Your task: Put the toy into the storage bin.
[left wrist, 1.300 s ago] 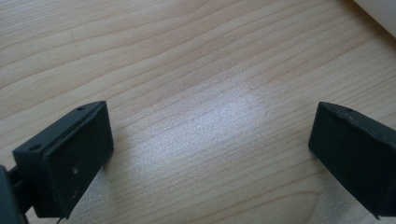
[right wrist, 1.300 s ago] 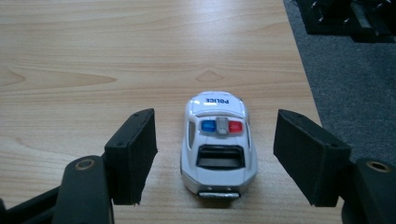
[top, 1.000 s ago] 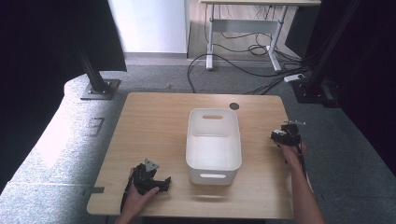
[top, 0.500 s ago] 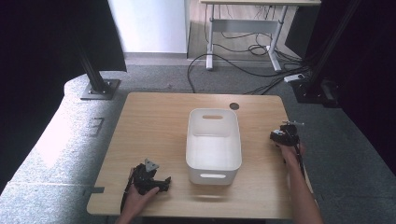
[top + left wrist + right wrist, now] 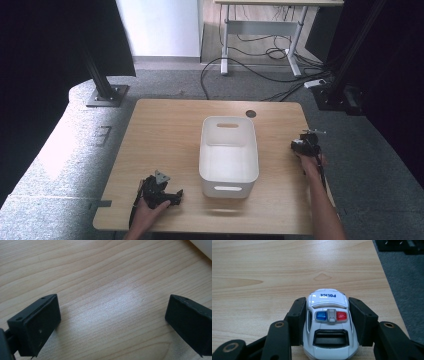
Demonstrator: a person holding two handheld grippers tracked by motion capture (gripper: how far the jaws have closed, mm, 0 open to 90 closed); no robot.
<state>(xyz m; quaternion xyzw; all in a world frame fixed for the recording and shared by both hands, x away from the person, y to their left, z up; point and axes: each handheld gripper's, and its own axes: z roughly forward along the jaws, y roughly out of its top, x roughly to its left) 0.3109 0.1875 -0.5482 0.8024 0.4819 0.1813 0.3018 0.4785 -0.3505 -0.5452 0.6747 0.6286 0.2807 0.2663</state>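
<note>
- The right gripper (image 5: 328, 322) has its two black jaws closed against the flanks of a white toy police car (image 5: 328, 327), one jaw on each side, touching the bodywork.
- In the right gripper view the car points toward 12 o'clock, with the word POLICE on its bonnet and a blue-and-red light bar across its roof.
- The car sits over the wooden table (image 5: 262, 272), near the table's edge at 3 o'clock, where grey carpet (image 5: 407, 290) begins.
- In the high view the right gripper (image 5: 305, 145) is at about 3 o'clock from the white plastic bin (image 5: 229, 155), well apart from it and close to the table's right edge; the car is too small to make out there.
- The left gripper (image 5: 112, 320) is spread wide, with bare wood grain between its jaws and nothing held.
- In the high view the left gripper (image 5: 161, 190) lies at about 7 o'clock from the bin, near the table's front edge, with the person's hand (image 5: 147, 215) on it.
- The bin stands upright in the middle of the table, its inside bare, with handle slots at its 12 and 6 o'clock ends.
</note>
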